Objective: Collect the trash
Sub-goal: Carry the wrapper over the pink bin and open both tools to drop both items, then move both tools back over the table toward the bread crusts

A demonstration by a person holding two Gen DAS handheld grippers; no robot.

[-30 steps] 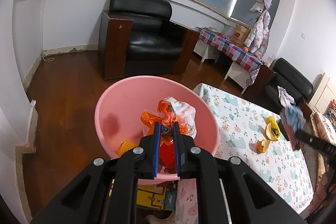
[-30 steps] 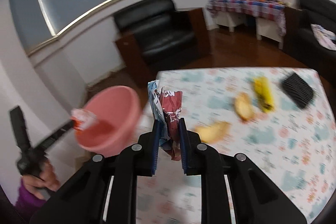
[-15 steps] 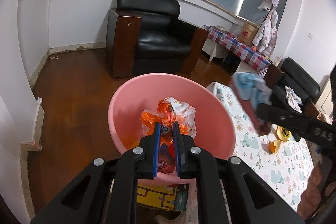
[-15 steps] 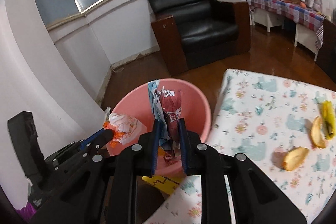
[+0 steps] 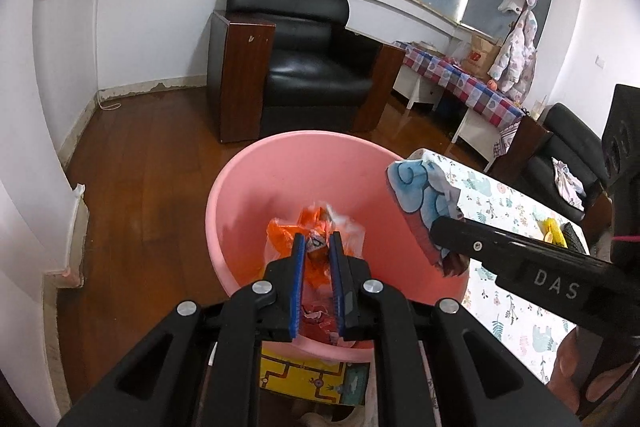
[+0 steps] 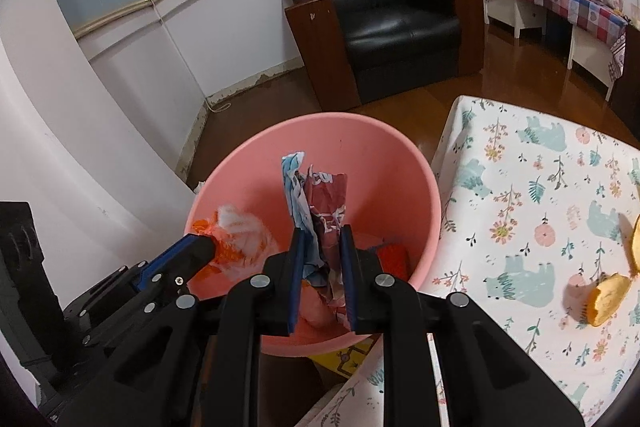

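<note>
Both hand-held grippers over pink basin [image 6: 424, 187]: right hand-held gripper [image 6: 322, 239] clenches upright wrapper [image 6: 320, 199]; left hand-held gripper [image 5: 318, 247], at its 9 o'clock, clenches orange bag [image 5: 288, 233].

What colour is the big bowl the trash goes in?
The basin is pink, seen best from the right wrist camera.

- Left gripper [image 5: 317, 251] angled downward, its jaws pinched on an orange wrapper [image 5: 308, 233].
- Right gripper [image 6: 322, 241] just beside it, also tilted down, jaws clamped on a crumpled blue-and-maroon wrapper [image 6: 316, 199].
</note>
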